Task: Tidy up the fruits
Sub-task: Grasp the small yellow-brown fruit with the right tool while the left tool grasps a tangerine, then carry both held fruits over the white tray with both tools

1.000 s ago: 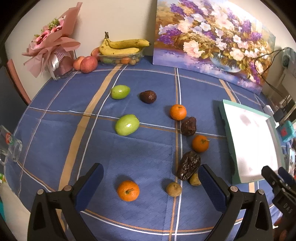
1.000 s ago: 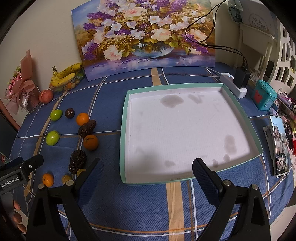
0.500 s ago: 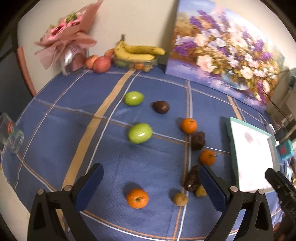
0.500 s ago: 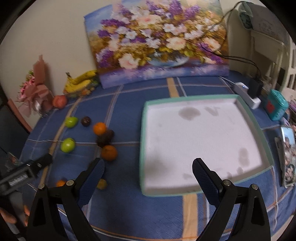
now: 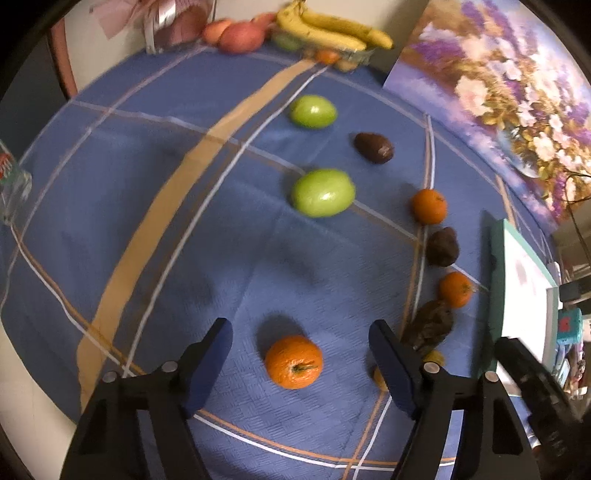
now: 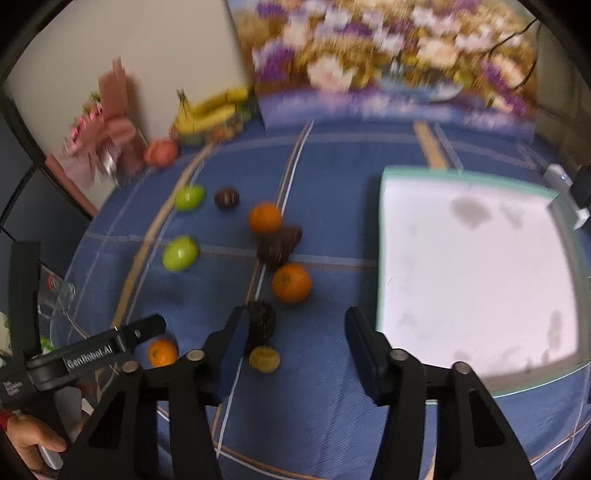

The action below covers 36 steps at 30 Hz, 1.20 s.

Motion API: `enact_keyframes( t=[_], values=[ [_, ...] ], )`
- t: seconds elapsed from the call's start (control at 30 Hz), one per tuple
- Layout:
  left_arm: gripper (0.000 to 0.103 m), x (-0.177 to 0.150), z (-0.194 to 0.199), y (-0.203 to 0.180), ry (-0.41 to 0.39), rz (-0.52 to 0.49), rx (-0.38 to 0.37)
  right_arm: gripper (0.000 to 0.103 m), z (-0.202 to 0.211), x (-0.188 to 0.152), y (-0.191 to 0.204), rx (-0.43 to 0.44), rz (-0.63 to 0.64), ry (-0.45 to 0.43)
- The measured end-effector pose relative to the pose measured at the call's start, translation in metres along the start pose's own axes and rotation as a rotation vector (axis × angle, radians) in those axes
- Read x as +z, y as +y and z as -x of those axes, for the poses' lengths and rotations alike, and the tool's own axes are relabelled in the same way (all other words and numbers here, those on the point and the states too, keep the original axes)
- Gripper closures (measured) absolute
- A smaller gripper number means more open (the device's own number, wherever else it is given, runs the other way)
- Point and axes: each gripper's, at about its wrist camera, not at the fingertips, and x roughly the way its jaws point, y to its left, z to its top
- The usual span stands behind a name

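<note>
Loose fruit lies on the blue checked tablecloth. My left gripper [image 5: 300, 354] is open, its fingers on either side of an orange mandarin [image 5: 293, 362]. Beyond it lie two green fruits [image 5: 323, 192], dark brown fruits [image 5: 373, 147] and two more mandarins [image 5: 428, 206]. My right gripper [image 6: 293, 345] is open and empty above the cloth, just short of a mandarin [image 6: 291, 283]. A dark wrinkled fruit [image 6: 261, 325] and a small yellow-brown fruit [image 6: 264, 359] lie by its left finger. The white tray with the teal rim [image 6: 382, 236] is empty, to the right.
Bananas [image 5: 332, 29], apples [image 5: 236, 33] and a pink bouquet stand at the back by the wall. A flower painting [image 6: 388, 62] leans behind the tray. A charger and cable [image 6: 580, 188] lie right of the tray. A glass [image 5: 11, 184] stands at the left edge.
Both grippers have moved forward and down toward the fruit. The left one now straddles the near mandarin; the right one has swung left from the tray to the fruit cluster.
</note>
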Motion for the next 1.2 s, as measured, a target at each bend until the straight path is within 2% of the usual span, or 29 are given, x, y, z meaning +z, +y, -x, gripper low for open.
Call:
enact_keyframes(
  t=[0.13, 0.23, 0.37, 0.57, 0.77, 0.87, 1.03, 1.2],
  values=[
    [0.029, -0.002, -0.011, -0.001, 0.05, 0.005, -0.005, 0.056, -0.03, -0.007, 0.005, 0.025, 0.008, 0.11],
    [0.036, -0.004, -0.017, 0.0, 0.074, 0.009, -0.005, 0.059, -0.043, -0.014, 0.011, 0.039, 0.022, 0.164],
    [0.052, -0.004, -0.027, 0.003, 0.122, 0.025, -0.008, 0.064, -0.055, -0.02, 0.016, 0.043, 0.043, 0.198],
    [0.064, -0.005, -0.028, 0.001, 0.117, 0.026, 0.007, 0.073, -0.066, -0.027, 0.021, 0.039, 0.061, 0.225],
    [0.065, -0.007, -0.021, 0.005, 0.091, 0.026, -0.032, 0.075, -0.061, -0.028, 0.021, 0.053, 0.046, 0.205],
    [0.065, -0.007, -0.011, 0.001, 0.053, 0.019, -0.065, 0.075, -0.043, -0.023, 0.016, 0.073, 0.018, 0.153],
    [0.065, -0.004, 0.011, -0.008, -0.02, -0.013, -0.118, 0.075, -0.011, -0.012, 0.004, 0.034, -0.029, 0.034],
    [0.065, 0.002, 0.026, -0.04, -0.069, -0.08, -0.137, 0.075, 0.007, 0.002, -0.013, -0.022, -0.084, -0.033]
  ],
)
